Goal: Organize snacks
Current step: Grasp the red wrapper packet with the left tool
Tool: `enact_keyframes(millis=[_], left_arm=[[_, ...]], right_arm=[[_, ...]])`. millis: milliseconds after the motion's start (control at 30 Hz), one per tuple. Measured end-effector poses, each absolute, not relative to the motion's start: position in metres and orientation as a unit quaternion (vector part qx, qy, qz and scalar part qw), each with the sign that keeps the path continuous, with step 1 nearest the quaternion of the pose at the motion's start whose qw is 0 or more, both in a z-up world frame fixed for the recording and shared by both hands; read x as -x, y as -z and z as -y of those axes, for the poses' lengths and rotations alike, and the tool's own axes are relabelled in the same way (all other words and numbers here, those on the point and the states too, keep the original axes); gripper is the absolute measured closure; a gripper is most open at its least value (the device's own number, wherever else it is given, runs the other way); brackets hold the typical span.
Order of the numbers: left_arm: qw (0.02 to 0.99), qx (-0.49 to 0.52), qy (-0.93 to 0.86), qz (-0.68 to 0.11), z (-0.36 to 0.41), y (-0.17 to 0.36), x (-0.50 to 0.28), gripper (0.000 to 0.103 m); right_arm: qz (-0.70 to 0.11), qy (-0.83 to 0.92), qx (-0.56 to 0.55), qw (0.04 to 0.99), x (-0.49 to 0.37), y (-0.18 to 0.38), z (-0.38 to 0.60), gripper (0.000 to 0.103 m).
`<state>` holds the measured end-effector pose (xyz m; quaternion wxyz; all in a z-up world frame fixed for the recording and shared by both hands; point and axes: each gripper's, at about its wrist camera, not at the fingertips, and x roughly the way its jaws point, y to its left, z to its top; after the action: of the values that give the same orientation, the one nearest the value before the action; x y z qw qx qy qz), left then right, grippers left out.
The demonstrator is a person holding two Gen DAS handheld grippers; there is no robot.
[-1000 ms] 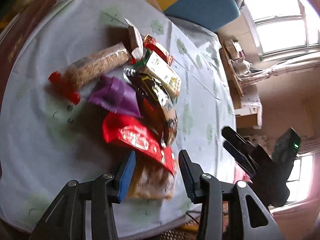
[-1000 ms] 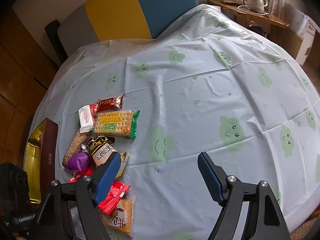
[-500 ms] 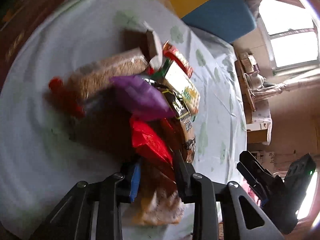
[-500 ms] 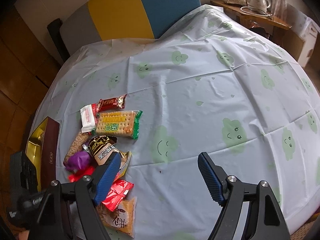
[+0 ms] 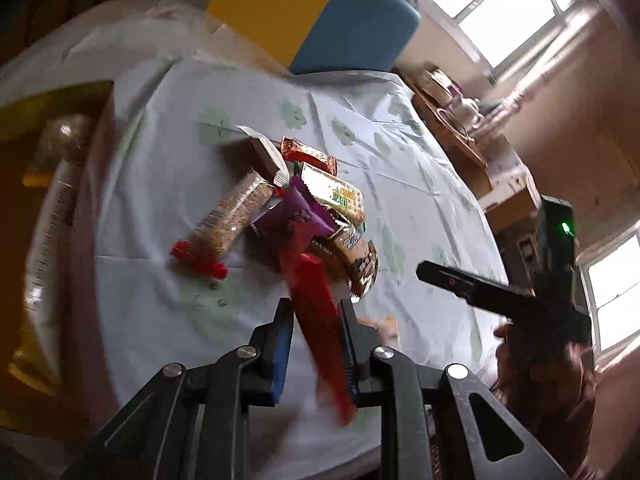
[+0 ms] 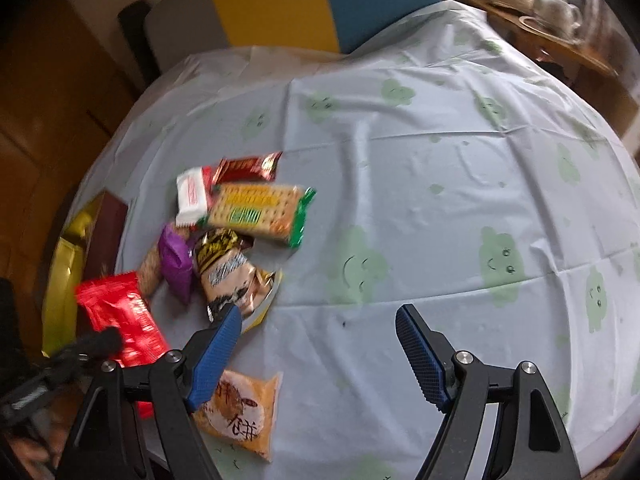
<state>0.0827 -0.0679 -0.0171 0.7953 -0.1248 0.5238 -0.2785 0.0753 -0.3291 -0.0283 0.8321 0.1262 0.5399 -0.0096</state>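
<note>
- the left gripper [image 5: 314,322] has its blue-padded fingers [image 5: 282,344] pressed in on a flat, glossy red foil snack packet [image 5: 316,312], pinching it near one end so the rest hangs out past the pads.
- from the right wrist view that same red packet [image 6: 120,316] sits clear of the tablecloth, at the left edge of the snack pile and close to the open gold-lined dark brown box [image 6: 72,248] beside the table (likely the place it is meant to go).
- the right gripper [image 6: 320,344] has its fingers spread wide with nothing between them, over bare pale blue tablecloth with green smiling clouds [image 6: 440,200]; an orange pastry pouch [image 6: 240,412] lies just beside its left finger.
- left on the cloth in a loose heap: a green-ended cracker pack [image 6: 260,212], a white wafer bar [image 6: 192,196], a dark red foil bar [image 6: 248,166], a purple wrapper [image 6: 174,260], a gold and black crinkly bag [image 6: 228,272] and a clear tube of grain sticks with a red end [image 5: 232,216].
- the red packet looks light and thin, soft enough to flop and twist from a pinch at one end, and its foil is probably slippery; a hold nearer the middle, across the flat faces, would steady it better.
- the contents may be brittle, so a gentle squeeze seems wiser than a hard one.
</note>
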Motion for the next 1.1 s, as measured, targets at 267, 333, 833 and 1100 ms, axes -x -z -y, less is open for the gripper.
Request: enact_keyframes(millis=[267,333,833,1100], left_arm=[[0.800,0.083,0.274,-0.527,0.048,0.025,-0.067,0.088],[0.793,0.079,0.280,-0.536,0.050,0.033,-0.064,0.088],[0.781,-0.041,0.292,-0.550,0.078,0.051,-0.046,0.026],[0.787,-0.118,0.268,-0.543,0.096,0.071,-0.035,0.053]], right_arm=[[-0.556,-0.022,-0.099,0.825,-0.076,0.036,0.313,0.023],[-0.564,-0.056,-0.098,0.818,-0.076,0.038,0.304,0.023],[-0.627,-0.144,-0.002,0.765,-0.070,0.069,0.249,0.008],[-0.626,-0.134,-0.003,0.768,-0.071,0.072,0.251,0.008]])
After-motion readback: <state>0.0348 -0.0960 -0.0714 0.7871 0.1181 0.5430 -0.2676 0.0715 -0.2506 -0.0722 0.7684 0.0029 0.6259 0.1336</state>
